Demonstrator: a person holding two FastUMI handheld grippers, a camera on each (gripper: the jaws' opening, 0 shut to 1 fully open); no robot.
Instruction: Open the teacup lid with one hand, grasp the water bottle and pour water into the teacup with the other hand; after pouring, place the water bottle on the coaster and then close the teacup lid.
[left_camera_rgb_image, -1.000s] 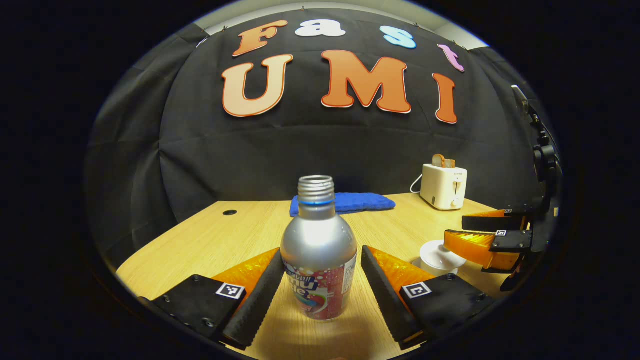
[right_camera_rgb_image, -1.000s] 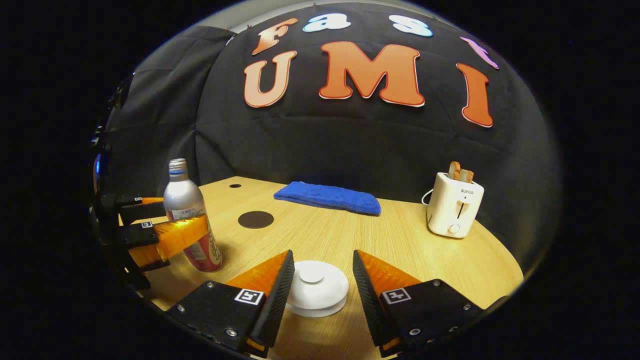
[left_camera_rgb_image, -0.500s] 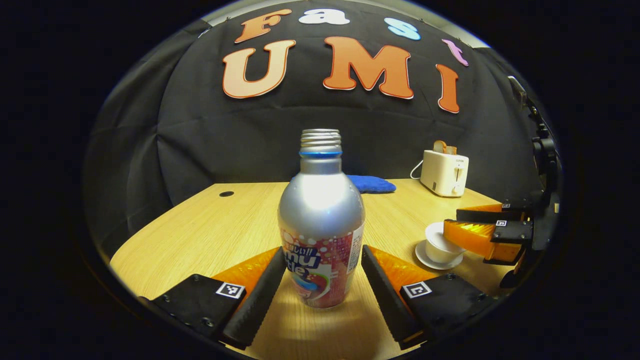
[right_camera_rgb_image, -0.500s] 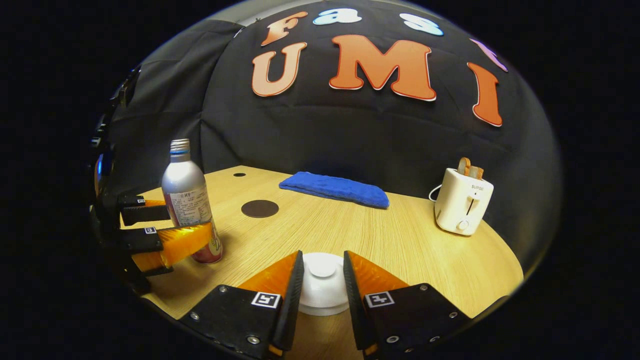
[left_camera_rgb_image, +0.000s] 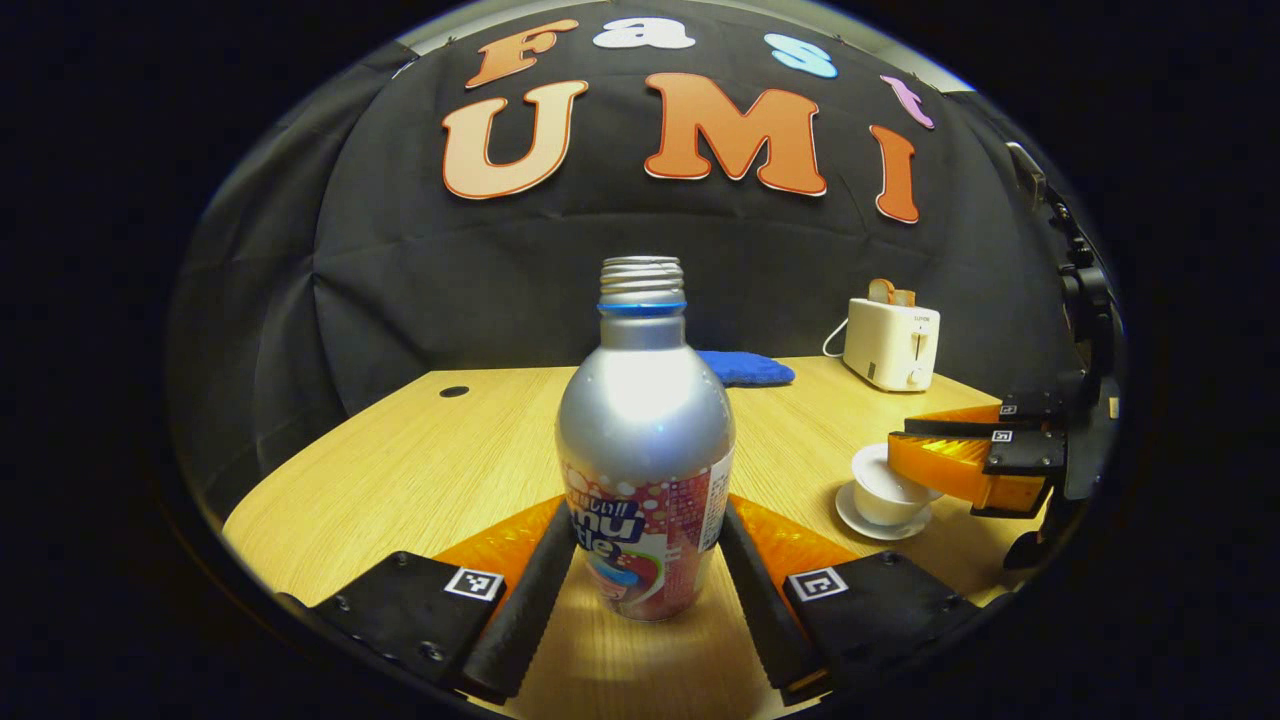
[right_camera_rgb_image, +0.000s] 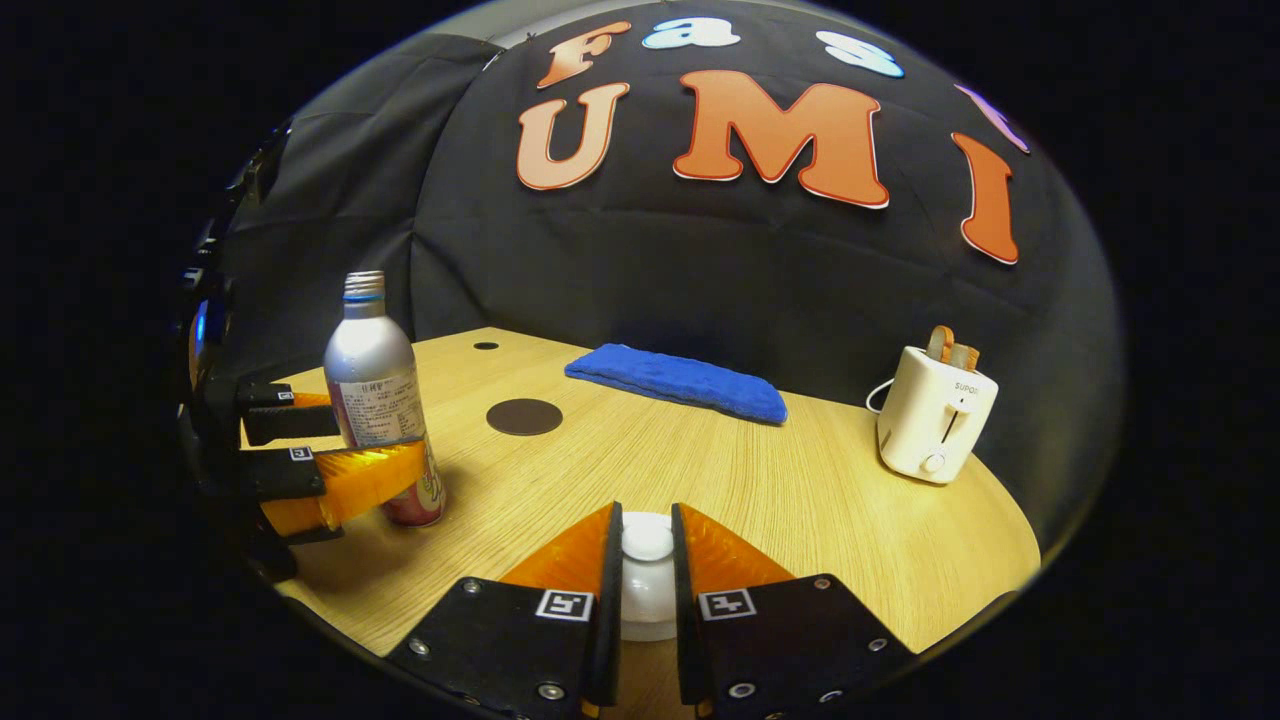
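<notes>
Wooden table (right_camera_rgb_image: 800, 500), bottle (right_camera_rgb_image: 378, 400), coaster (right_camera_rgb_image: 524, 416), blue cloth (right_camera_rgb_image: 676, 381), toaster (right_camera_rgb_image: 936, 418), saucer (left_camera_rgb_image: 882, 524)

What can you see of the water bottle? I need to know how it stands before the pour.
The water bottle is a silver, metal-looking bottle with a rounded shoulder, a bare threaded neck with no cap, a blue ring below the threads and a red and white label around its lower body. It stands upright on the wooden table. The left gripper holds it low, both fingers pressed against the label. In the right gripper view it stands at the left, near the dark round coaster but not on it.
</notes>
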